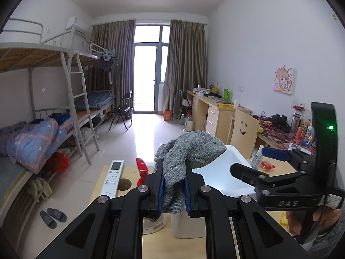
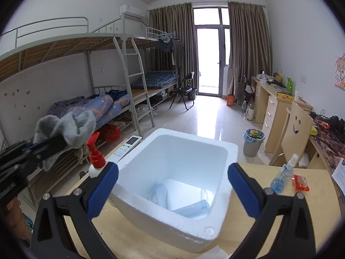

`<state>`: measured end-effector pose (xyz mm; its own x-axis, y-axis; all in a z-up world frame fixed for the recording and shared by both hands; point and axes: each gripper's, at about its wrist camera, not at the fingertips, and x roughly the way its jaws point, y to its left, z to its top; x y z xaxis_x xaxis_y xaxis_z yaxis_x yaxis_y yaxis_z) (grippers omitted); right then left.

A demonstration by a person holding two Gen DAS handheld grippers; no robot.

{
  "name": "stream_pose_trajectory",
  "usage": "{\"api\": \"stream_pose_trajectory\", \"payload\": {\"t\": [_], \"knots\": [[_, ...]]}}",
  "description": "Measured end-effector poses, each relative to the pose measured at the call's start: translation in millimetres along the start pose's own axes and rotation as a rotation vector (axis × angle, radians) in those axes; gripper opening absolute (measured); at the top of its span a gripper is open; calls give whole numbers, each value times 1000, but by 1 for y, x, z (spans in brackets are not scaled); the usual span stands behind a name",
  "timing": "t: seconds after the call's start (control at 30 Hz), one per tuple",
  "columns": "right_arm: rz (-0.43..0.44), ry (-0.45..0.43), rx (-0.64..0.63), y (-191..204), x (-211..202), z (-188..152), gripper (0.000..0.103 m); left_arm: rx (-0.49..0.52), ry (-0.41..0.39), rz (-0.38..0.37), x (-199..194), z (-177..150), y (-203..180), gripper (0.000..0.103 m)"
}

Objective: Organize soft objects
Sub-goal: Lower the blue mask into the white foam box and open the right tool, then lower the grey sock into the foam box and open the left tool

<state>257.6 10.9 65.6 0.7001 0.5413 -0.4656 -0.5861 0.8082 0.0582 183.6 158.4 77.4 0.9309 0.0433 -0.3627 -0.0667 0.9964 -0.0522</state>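
A grey knitted cloth (image 1: 189, 149) is bunched between the blue pads of my left gripper (image 1: 174, 187), which is shut on it and holds it above the table. In the right wrist view the cloth (image 2: 71, 127) and left gripper (image 2: 49, 144) hang at the left, beside the white foam box (image 2: 189, 133). My right gripper (image 2: 172, 185) stands wide open over the box's near rim, with nothing between its fingers. Pale blue face masks (image 2: 161, 194) lie on the box floor. The left wrist view shows the right gripper (image 1: 254, 161) open at the right, over the box (image 1: 222, 172).
On the wooden table (image 2: 248, 170) stand a red-capped spray bottle (image 2: 94, 153), a white remote (image 2: 127, 146), a blue spray bottle (image 2: 282, 177) and a red packet (image 2: 299, 182). A smiley-backed chair (image 2: 297, 129) and a bin (image 2: 253, 142) stand beyond.
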Motion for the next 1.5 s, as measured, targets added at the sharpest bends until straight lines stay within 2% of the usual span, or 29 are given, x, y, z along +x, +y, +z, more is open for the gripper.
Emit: {"api": "stream_pose_trajectory", "payload": {"t": [0.27,0.47,0.57,0.93,1.23,1.5], "knots": [[-22,-22,-31,-8,-18,-2,102,17,11,-23,10,5,-10,16],[-6,-21,7,-23,-27,-5,102,28,17,-53,23,8,-19,16],[-32,-25,5,-28,-33,-10,102,29,24,-65,29,9,-22,16],[-41,-37,61,-53,-50,-25,102,61,62,-110,53,12,-48,16],[-66,-53,71,-62,-61,-36,102,57,77,-87,75,12,-55,16],[-44,-89,110,-71,-64,-42,102,49,85,-65,84,9,-55,16]]}}
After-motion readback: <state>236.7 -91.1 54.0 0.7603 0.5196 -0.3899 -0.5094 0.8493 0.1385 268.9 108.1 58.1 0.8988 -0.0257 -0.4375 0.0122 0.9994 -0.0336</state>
